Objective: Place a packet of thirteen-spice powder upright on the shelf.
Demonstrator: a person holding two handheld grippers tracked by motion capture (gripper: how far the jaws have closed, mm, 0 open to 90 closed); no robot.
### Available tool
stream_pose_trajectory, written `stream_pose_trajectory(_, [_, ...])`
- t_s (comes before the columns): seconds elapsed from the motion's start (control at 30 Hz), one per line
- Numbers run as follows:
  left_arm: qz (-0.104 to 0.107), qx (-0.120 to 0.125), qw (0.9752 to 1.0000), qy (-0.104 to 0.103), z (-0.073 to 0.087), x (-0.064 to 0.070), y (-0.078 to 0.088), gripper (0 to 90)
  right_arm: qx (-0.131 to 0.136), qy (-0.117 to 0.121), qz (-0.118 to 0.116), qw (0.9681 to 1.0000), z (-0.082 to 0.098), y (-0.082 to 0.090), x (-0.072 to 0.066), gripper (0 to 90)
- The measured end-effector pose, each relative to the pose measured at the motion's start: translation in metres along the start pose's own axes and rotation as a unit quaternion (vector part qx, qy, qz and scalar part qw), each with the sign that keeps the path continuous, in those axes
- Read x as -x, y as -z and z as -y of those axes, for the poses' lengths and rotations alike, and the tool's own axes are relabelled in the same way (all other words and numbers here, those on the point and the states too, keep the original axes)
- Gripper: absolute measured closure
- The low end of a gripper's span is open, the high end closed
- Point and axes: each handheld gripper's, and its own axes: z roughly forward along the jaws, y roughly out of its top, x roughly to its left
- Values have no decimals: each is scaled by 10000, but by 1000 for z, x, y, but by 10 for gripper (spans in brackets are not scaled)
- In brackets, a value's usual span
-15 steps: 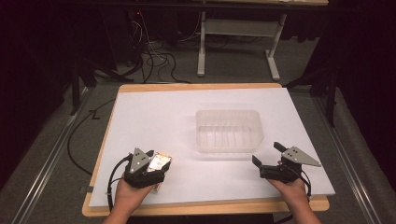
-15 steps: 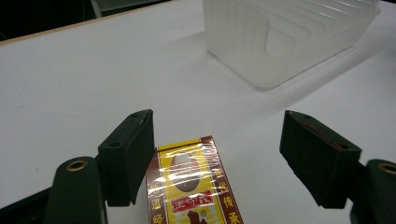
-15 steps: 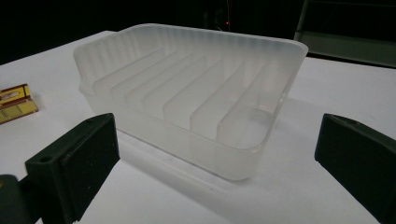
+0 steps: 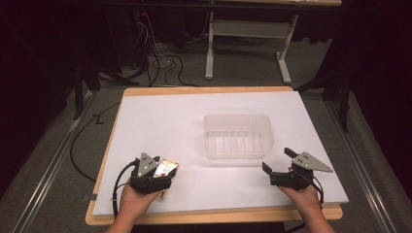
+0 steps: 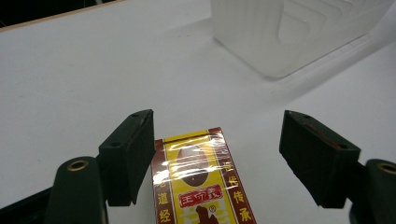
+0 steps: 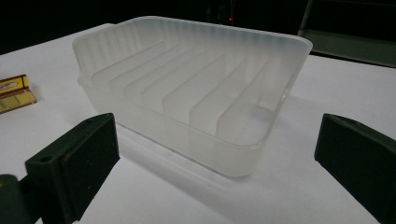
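Note:
A yellow and red packet (image 4: 167, 168) wrapped in clear film lies at the near left of the white sheet (image 4: 165, 121). My left gripper (image 4: 159, 175) is open around it. In the left gripper view the packet (image 5: 201, 182) sits close against the left jaw, and a clear gap separates it from the right jaw. A frosted plastic tray (image 4: 238, 117) with ribs inside stands mid-table. At the near right my right gripper (image 4: 276, 160) is open wide with nothing between its jaws. It faces the tray (image 6: 187, 28) from a short way off, and the packet (image 6: 14, 93) shows at the far left of its view.
The white sheet covers a wooden board (image 4: 209, 90) whose edge shows all round. Beyond the board are a grey floor, cables (image 4: 160, 60) and a white table frame (image 4: 248, 29). A black cable (image 4: 77, 145) trails off the board's left side.

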Motion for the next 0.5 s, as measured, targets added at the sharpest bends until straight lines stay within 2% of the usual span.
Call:
stream_pose_trajectory(0.2, [-38, 41, 10000, 24, 0, -1, 1, 274, 6, 74, -61, 10000, 0, -1, -2, 3])
stream_pose_trajectory(0.4, [-80, 10, 10000, 16, 0, -1, 0, 273, -13, -57, 4, 10000, 1, 0, 0, 3])
stream_pose_trajectory(0.5, [-114, -5, 9999, 35, 0, -2, 0, 274, 54, -28, 29, 10000, 0, 3, 1, 3])
